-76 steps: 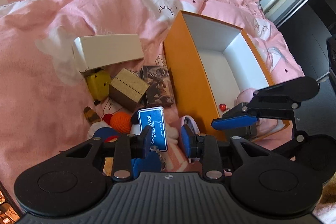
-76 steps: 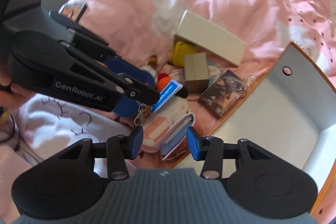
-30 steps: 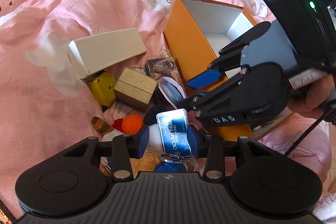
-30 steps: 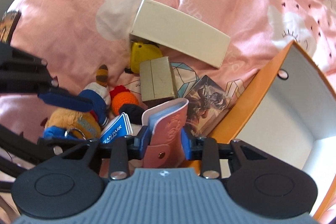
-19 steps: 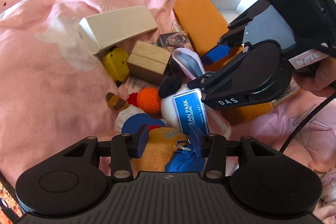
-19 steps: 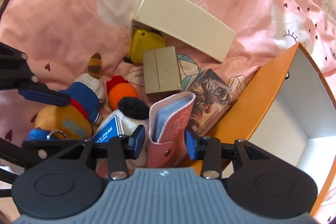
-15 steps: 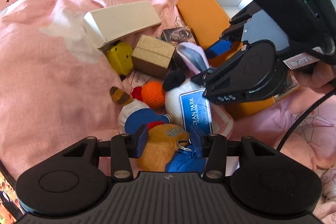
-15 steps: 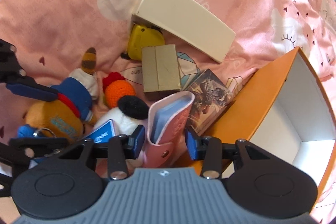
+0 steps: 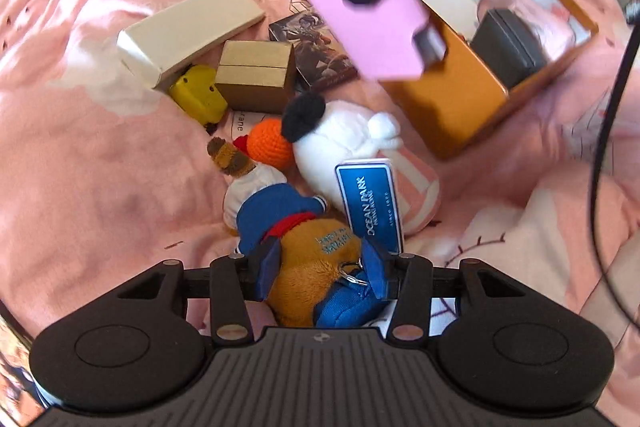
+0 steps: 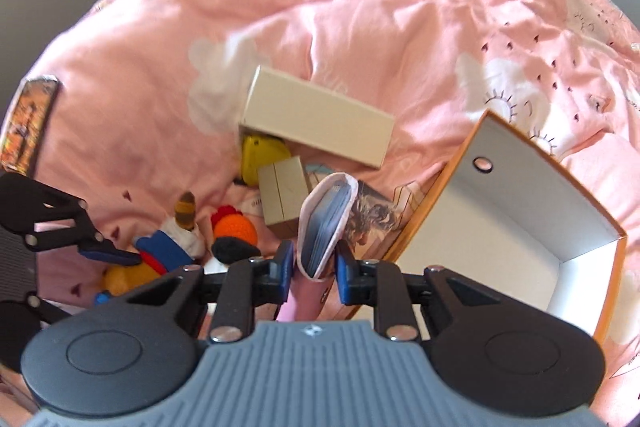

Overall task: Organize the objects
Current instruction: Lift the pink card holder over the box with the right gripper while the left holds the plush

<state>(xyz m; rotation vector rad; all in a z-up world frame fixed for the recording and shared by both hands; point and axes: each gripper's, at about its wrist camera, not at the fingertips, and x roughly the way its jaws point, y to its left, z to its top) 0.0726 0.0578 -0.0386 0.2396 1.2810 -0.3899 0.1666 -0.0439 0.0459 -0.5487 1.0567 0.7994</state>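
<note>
My left hand-held gripper points down over a pile of toys on a pink bed. Its jaws have just been opening and now stand apart on either side of a brown plush toy in a blue jacket, not pressing on it. A blue Ocean Park tag stands up by the right jaw. Beyond the plush lie an orange crochet ball and a white plush with a black ear. Farther off, from left to right, sit a long cream box, a yellow toy tucked under its near end, a small gold box and a dark illustrated card box. To the right stands an open orange box with white inside walls, holding a dark object and something pink.

My right hand-held gripper has just been closing and now clamps a pink card holder filled with bluish cards, lifted clear of the pile, with the orange box just to its right. In the left view the holder hangs blurred above the orange box's near left edge.
</note>
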